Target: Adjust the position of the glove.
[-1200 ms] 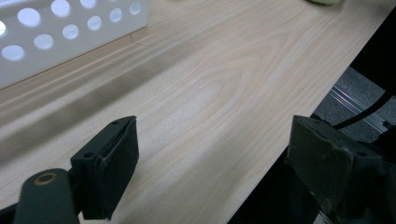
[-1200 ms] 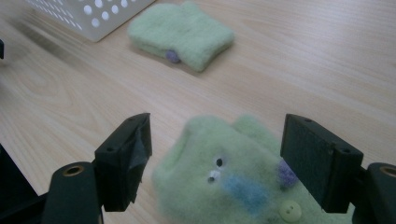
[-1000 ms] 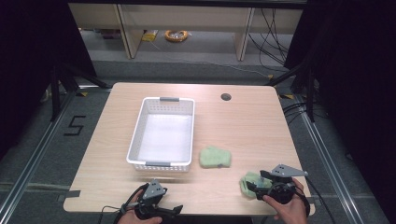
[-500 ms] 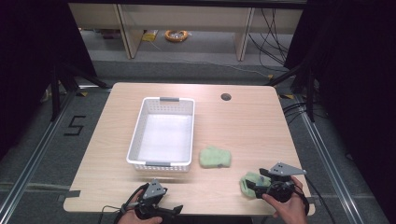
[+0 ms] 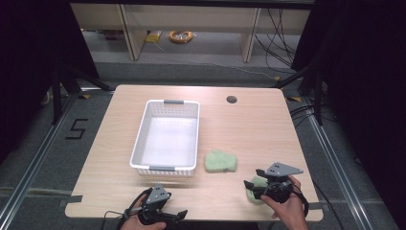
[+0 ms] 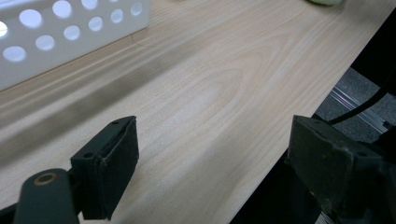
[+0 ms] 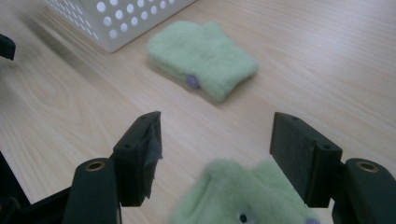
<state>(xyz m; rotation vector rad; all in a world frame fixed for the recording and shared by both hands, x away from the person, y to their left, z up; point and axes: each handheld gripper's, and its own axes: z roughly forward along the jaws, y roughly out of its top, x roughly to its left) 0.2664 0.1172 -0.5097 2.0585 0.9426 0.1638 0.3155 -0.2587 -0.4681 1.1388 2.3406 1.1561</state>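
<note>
**Green mitten lay low between the right fingers, not yet pinched**

The near green mitten (image 7: 243,196) lay on the tabletop (image 5: 249,124) close to its front edge, at the person's right. In the right gripper view it sat at the base of the gap between the two black fingers (image 7: 144,154), its fuzzy top edge rising just short of their tips. A little bare space showed between the mitten and the left pad; on the other side it lay close against the pad, and whether it touched there could not be told. The right gripper (image 5: 252,187) had its jaws fairly wide, and they had just been closing with the mitten between them but not clamped. In the high view this mitten showed as a green patch directly under the gripper's front, the person's right hand (image 5: 287,201) wrapped around the body behind it.

A second green mitten (image 5: 220,161) lay flat farther up the tabletop, well apart from the fingers and just beside the near right corner of the white basket (image 5: 143,139). The basket stood left of centre, its perforated wall visible in both gripper views.

The left gripper (image 5: 167,218) rested at the front edge of the tabletop, its fingers (image 6: 112,172) spread wide over bare wood with nothing between them.
</note>
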